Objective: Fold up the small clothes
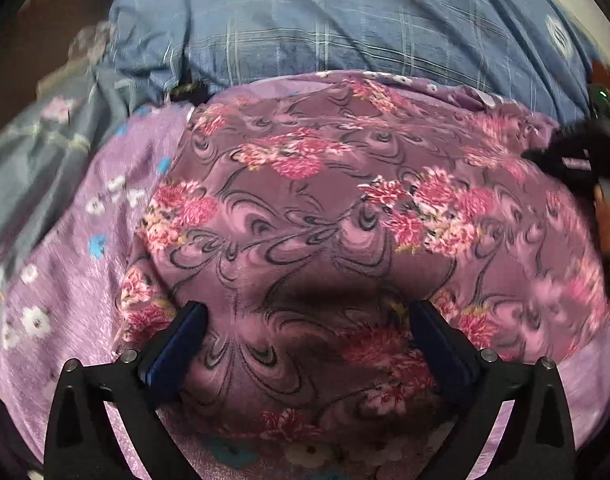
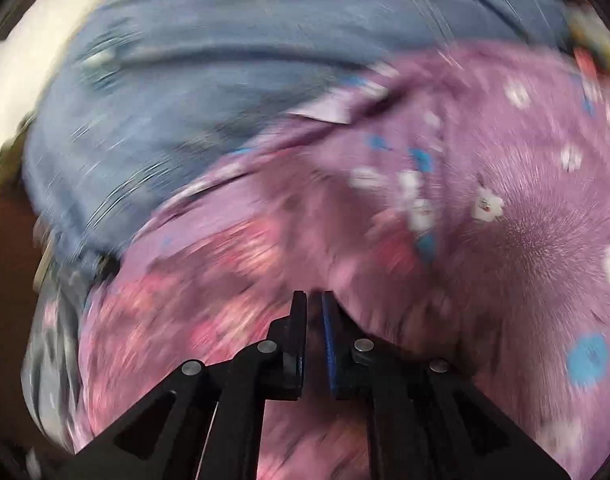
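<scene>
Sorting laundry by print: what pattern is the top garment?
Mauve with pink flower clusters and dark swirls; clearest in the left wrist view.

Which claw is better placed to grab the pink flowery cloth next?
Probably the left claw: its jaws are wide open right over the pink flowery cloth, ready to pinch. The right claw is shut, with no cloth seen between its jaws in that blurred view.

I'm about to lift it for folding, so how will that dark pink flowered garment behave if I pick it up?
Probably floppy: the pink flowered garment lies draped in soft folds over the lilac cloth. Likely light, since it looks thin. It would sag from a single pinch.
</scene>
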Demonstrator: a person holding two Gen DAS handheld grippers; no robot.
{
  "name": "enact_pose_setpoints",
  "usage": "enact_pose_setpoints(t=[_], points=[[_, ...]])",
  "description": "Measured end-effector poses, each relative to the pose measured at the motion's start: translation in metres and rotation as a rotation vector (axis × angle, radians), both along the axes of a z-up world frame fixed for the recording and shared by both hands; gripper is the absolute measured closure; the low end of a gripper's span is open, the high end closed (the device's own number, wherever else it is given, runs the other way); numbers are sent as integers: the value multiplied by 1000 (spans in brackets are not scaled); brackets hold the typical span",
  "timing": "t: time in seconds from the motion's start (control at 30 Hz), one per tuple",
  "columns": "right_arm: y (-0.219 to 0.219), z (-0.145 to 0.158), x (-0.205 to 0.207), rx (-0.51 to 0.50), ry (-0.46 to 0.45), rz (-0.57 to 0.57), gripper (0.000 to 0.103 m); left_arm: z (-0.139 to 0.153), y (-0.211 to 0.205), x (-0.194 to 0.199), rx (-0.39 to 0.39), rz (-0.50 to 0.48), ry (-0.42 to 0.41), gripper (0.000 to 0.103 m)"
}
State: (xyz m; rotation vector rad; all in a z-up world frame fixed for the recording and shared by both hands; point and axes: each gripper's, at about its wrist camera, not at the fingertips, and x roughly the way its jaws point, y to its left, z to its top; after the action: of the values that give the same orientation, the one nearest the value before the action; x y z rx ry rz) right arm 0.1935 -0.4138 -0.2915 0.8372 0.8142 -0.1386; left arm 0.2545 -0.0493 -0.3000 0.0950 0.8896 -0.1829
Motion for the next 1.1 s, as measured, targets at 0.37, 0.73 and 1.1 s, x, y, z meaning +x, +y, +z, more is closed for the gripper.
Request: enact_pose_setpoints(t=[0.37,0.73,1.1], points=[[59,43,-74,-90,-59,187,91,7,6,7,-41,2,49,1],[116,38,-133,-212,-66,263,82,26,35,-25,-69,146,-26,3],[137,43,-134,-211,-117,349,74,28,52,-48,-118,233,-14,4]])
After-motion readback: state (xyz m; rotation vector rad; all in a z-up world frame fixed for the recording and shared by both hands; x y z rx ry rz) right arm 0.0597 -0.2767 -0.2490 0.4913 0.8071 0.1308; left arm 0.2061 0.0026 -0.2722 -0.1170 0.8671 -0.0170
